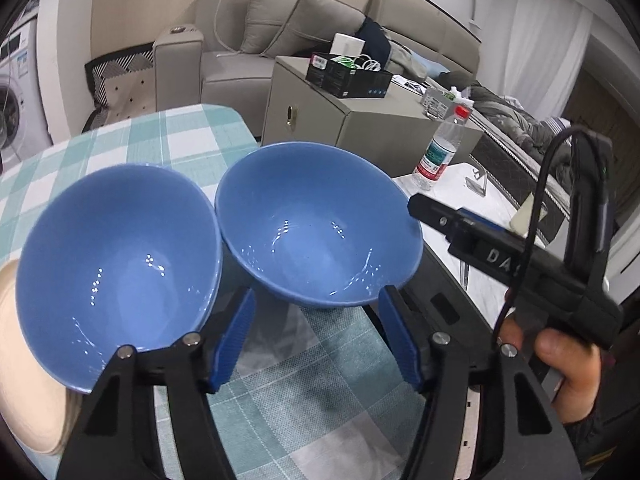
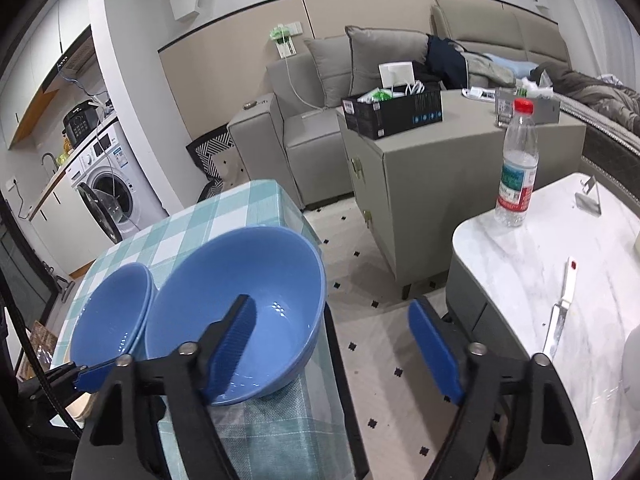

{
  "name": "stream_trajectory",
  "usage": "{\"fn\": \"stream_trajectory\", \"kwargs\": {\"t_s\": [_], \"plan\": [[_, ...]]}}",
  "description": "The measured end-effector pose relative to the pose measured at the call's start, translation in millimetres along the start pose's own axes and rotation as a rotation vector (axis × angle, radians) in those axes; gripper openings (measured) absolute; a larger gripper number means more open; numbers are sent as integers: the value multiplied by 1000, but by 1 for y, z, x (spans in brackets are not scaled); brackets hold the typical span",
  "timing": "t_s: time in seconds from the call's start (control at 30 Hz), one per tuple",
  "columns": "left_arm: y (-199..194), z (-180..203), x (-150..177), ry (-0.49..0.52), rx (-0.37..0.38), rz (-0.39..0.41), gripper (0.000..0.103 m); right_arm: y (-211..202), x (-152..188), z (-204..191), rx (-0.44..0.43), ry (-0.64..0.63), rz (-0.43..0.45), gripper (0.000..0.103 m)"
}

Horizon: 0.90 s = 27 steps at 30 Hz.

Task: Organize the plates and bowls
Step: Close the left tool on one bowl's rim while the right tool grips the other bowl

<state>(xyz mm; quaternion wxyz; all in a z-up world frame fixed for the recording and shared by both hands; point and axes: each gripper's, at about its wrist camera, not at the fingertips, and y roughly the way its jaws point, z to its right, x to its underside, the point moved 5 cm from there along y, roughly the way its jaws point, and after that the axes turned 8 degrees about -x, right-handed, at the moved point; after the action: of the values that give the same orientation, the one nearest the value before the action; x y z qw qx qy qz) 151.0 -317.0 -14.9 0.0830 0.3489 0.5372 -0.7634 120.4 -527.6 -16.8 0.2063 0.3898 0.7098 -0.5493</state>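
Left gripper (image 1: 316,344) spread wide, holding nothing, low over checked table (image 1: 192,136); right gripper (image 2: 332,344) also spread, one finger dipping inside right bowl (image 2: 240,312), other outside its rim. Step in hand looks like grasping bowl rim; next move calls for closing on rim, lifting, nesting into left bowl (image 2: 112,312). Count: two blue bowls, touching; pale plate (image 1: 24,360) edge beside them, one visible

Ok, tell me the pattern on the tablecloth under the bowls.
Teal, white and grey checks on the tablecloth; clearest in the left wrist view.
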Motion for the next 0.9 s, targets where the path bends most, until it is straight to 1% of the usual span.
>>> {"fn": "stream_trajectory", "kwargs": {"t_s": [0.1,0.2,0.3,0.4,0.47,0.5,0.57,0.67,0.73,0.83,0.9], "plan": [[6,-2,-2,-19,-7,-11,63,8,3,4,-10,28,-6,72],[11,-5,-2,-42,-6,-19,63,15,5,7,-11,44,-9,62],[14,-5,-3,-53,2,-24,63,21,8,10,-7,45,-9,61],[16,-5,-5,-56,3,-24,63,26,9,11,-31,58,-8,53],[17,-6,-6,-63,10,-23,63,29,10,9,-47,53,-5,52],[18,-6,-6,-67,14,-22,63,30,10,7,-55,49,-5,49],[18,-6,-7,-68,16,-21,63,33,11,4,-71,46,-5,45],[20,-5,-8,-61,11,-19,63,38,13,-1,-66,33,-11,32],[21,-5,-9,-52,5,-15,63,40,14,-4,-69,30,-7,26],[22,-4,-10,-42,0,-8,63,42,15,-7,-69,12,-6,21],[24,-3,-10,-30,-13,-3,63,43,15,-8,-61,4,-7,20]]}}
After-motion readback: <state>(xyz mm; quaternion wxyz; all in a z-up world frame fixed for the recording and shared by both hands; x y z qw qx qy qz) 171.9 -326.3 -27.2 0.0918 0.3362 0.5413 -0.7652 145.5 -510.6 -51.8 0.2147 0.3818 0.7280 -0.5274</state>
